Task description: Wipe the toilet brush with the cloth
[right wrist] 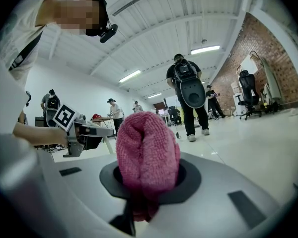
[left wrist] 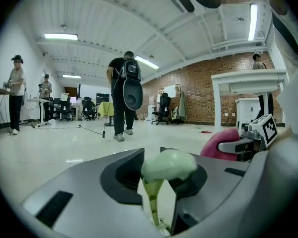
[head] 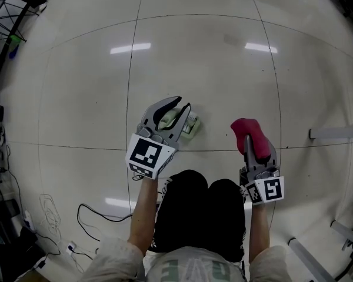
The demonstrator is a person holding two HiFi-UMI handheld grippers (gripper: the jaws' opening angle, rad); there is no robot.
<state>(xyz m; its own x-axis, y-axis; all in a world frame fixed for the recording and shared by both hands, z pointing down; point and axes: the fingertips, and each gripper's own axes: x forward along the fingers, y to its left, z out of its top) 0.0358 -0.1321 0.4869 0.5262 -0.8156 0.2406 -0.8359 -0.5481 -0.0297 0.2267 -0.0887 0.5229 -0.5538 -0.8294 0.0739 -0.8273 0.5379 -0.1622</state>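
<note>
Pale green plastic, the toilet brush (head: 175, 117) was clamped by its rounded end between the jaws of the left gripper (head: 179, 107). Its squarish lower part sat low over the open floor (head: 194, 63), far from any edge. I'd guess it was pinned that way to keep it steady for wiping. The right gripper (head: 254, 148) had its jaws shut on a bunched pink cloth (head: 246, 129), and the wad stuck out past the tips like a pad. Cloth and brush were side by side but apart, not yet touching.
</note>
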